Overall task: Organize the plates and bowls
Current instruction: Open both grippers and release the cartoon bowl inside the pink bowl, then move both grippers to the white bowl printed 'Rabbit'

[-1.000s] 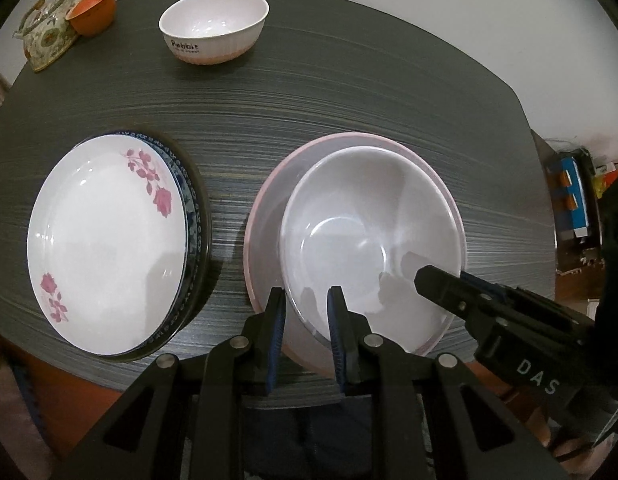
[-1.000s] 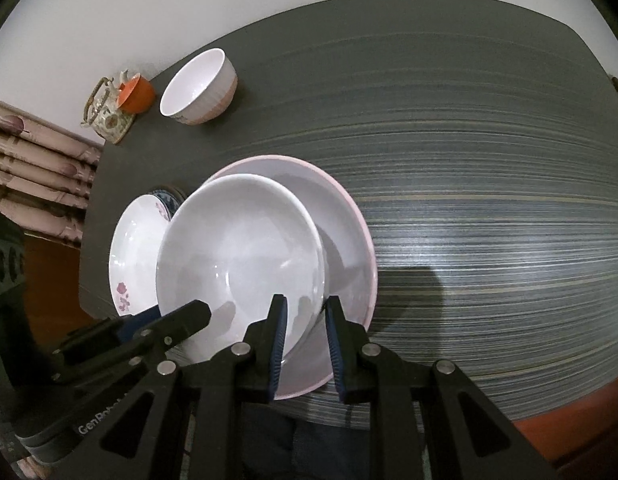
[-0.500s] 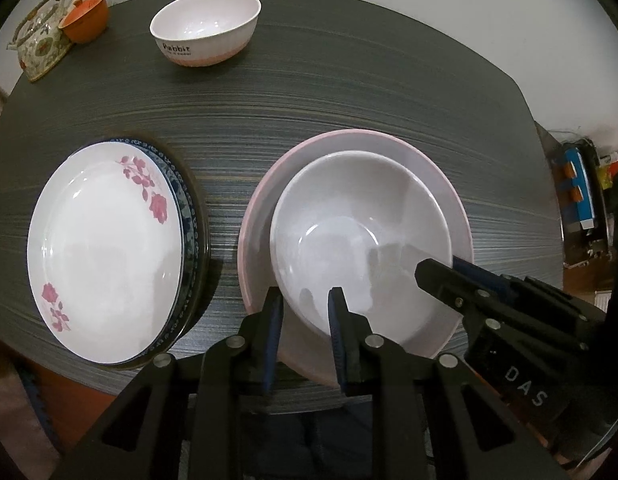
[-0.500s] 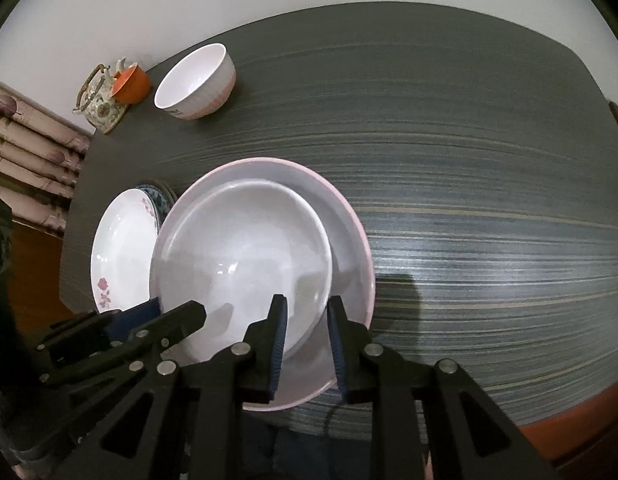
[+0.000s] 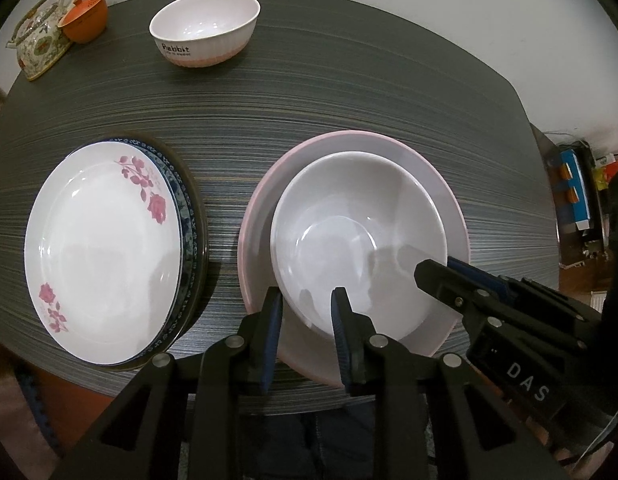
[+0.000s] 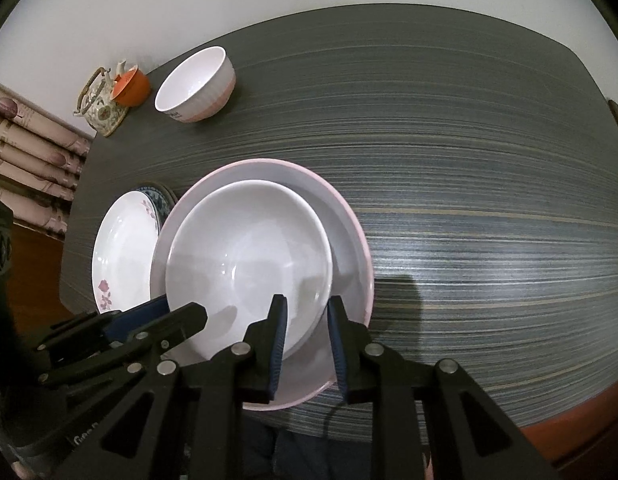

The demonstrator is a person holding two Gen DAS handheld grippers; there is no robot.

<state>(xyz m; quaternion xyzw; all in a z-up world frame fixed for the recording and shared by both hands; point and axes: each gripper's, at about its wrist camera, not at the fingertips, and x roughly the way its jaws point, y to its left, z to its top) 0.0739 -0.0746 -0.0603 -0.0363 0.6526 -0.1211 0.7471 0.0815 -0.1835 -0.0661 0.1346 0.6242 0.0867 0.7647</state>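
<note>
Quick rundown of your setup. The worktop [image 5: 349, 92] is a dark, rounded slab with fine streaky lines running across it, matte looking.

Seen from your left wrist, the task stuff is spread like this:
- At about 5 o'clock from the middle there's a wide, plain white bowl [image 5: 357, 232], smooth and glossy. It sits inside a big round pink-rimmed plate [image 5: 441, 184], pushed toward the near-left side of it.
- At 9 o'clock a shallow white plate with pink roses [image 5: 101, 248] is stacked on a blue-patterned plate [image 5: 185, 216]. I can only see the lower one's edge, so I can't tell if anything else is under there.
- At 11 o'clock a deeper ribbed bowl marked "Rabbit" [image 5: 205, 28] stands by itself. It's white with a pink band at the foot.

So that's two bowls and at least three plates. Off at 10 o'clock, right at the edge, are one floral teapot [image 5: 37, 48] with a hoop handle and one orange cup [image 5: 85, 20], touching each other.

Your left hand-held gripper [image 5: 307, 308] straddles the white bowl's near rim, one finger outside and one inside. Its jaws are opening and there's a visible gap. Your right hand-held gripper [image 6: 305, 312] straddles the rim on the bowl's other side, fingers a little apart. Honestly I can't tell if the pads are actually pressing on it.
</note>
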